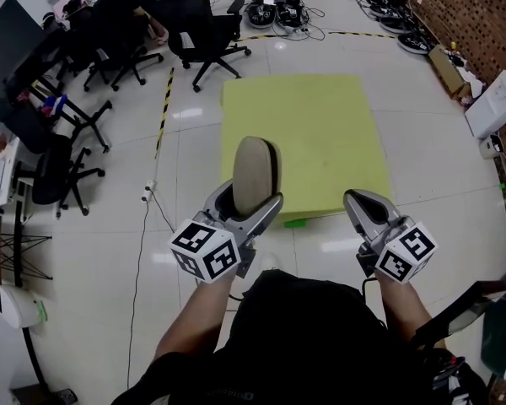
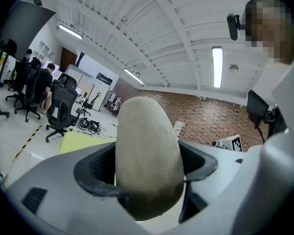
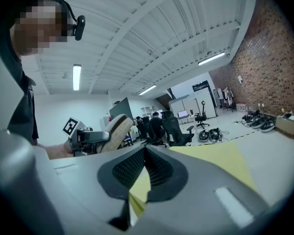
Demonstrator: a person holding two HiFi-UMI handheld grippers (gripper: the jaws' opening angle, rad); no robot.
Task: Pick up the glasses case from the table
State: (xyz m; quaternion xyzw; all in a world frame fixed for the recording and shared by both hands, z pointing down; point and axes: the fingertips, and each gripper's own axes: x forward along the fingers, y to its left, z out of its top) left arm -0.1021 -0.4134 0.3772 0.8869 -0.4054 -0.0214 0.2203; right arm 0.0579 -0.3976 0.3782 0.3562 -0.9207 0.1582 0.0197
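Beige and oval, the glasses case [image 1: 255, 175] stood upright, pinched between the jaws of my left gripper [image 1: 250, 207], held up clear of the yellow-green table [image 1: 320, 133], while my right gripper [image 1: 363, 202] hovered alongside, jaws pressed together on nothing.

This is an open-plan office that doubles as a workshop or lab. Black swivel chairs [image 1: 207, 28] stand on a glossy tiled floor [image 1: 430, 167], and seated people [image 1: 122, 7] cluster at desks along the far side. Heaps of cables [image 1: 278, 13] and gear lie by a bare brick wall [image 1: 481, 15]. Yellow-black hazard tape [image 1: 164, 108] marks the floor beside a lone yellow-green table [image 1: 320, 142]. Overhead is an industrial ceiling — white beams [image 2: 171, 23] and a strip light [image 2: 216, 67].
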